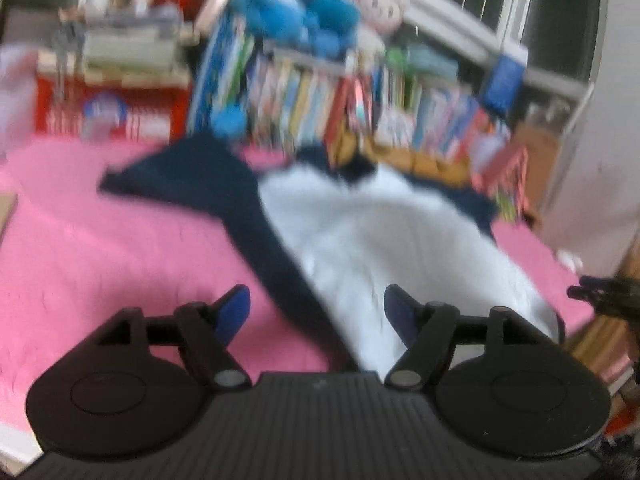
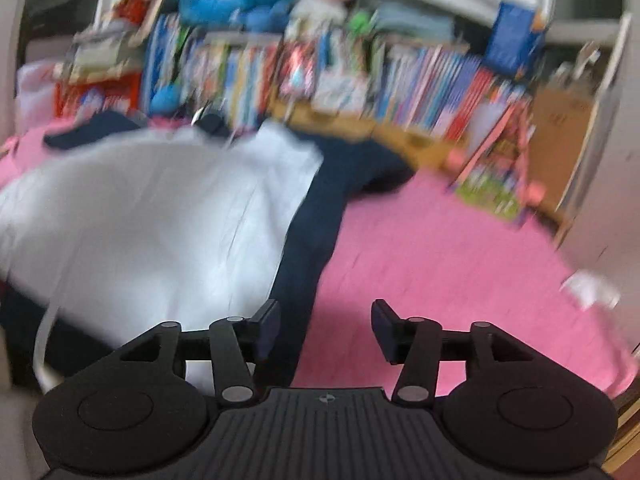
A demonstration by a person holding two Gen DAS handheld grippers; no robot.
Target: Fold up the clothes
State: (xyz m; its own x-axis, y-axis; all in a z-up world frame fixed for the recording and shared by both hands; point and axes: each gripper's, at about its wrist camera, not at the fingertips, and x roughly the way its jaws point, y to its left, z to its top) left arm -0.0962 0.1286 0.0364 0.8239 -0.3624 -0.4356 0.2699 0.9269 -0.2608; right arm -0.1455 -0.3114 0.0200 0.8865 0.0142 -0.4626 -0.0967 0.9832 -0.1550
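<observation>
Your left gripper (image 1: pixel 316 312) and right gripper (image 2: pixel 325 330) are both hanging spread and empty. The white, navy-sleeved cloth shirt (image 1: pixel 380 232) is lying flat on the pink quilted bedspread (image 1: pixel 100 248), collar toward its far edge.

Left gripper (image 1: pixel 316 312): I read its jaws standing wide apart, nothing between the blue pads, pointing forward and slightly downward. Right gripper (image 2: pixel 326 330): jaws parted, nothing gripped, same downward tilt.

Soft daylight, heavy motion blur throughout, fisheye bending and dark corners.
</observation>
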